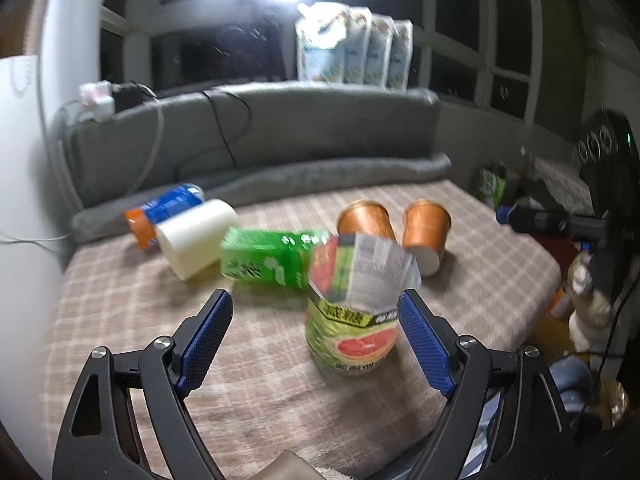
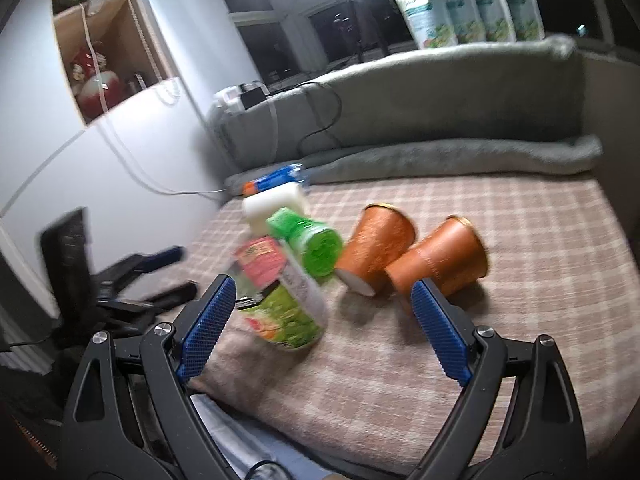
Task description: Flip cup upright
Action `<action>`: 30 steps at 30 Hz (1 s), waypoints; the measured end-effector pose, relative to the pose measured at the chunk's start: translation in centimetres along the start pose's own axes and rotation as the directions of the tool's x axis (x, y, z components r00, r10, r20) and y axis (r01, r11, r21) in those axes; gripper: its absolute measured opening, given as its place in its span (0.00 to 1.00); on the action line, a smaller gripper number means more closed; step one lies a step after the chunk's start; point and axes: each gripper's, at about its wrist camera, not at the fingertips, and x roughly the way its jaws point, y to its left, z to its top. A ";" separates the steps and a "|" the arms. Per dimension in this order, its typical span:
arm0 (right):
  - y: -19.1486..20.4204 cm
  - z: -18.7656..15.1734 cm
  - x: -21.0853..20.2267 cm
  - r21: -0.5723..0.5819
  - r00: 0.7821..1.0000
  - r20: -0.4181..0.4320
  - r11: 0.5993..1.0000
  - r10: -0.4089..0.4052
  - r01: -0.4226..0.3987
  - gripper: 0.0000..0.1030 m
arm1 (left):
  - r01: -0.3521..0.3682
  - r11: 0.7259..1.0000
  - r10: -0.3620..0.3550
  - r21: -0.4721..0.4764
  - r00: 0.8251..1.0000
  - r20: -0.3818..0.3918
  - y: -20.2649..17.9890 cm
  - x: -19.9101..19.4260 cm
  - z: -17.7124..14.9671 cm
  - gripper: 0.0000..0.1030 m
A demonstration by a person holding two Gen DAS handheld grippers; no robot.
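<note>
Both orange cups (image 2: pixel 378 250) (image 2: pixel 440 258) ahead of the right claw look like matt paper, slightly textured, with a shiny gold rim and a plain white base. The watermelon cup (image 1: pixel 352 332) right between the left claw's tips has a glossy printed wrap and a crinkly foil-ish lid peeled up. The green can (image 1: pixel 268 258) beyond it is glossy too. The plaid blanket (image 1: pixel 240 400) under everything is soft fuzzy cloth. Claw pads (image 1: pixel 208 336) are blue, rough dimpled rubber on smooth black plastic arms with shiny metal screws.
</note>
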 end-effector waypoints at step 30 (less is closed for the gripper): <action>2.4 1.3 -3.3 0.015 0.819 0.318 0.867 -0.477 0.499 1.00 | -0.223 0.960 0.261 -0.169 0.931 0.256 0.8 -5.0 2.7 0.83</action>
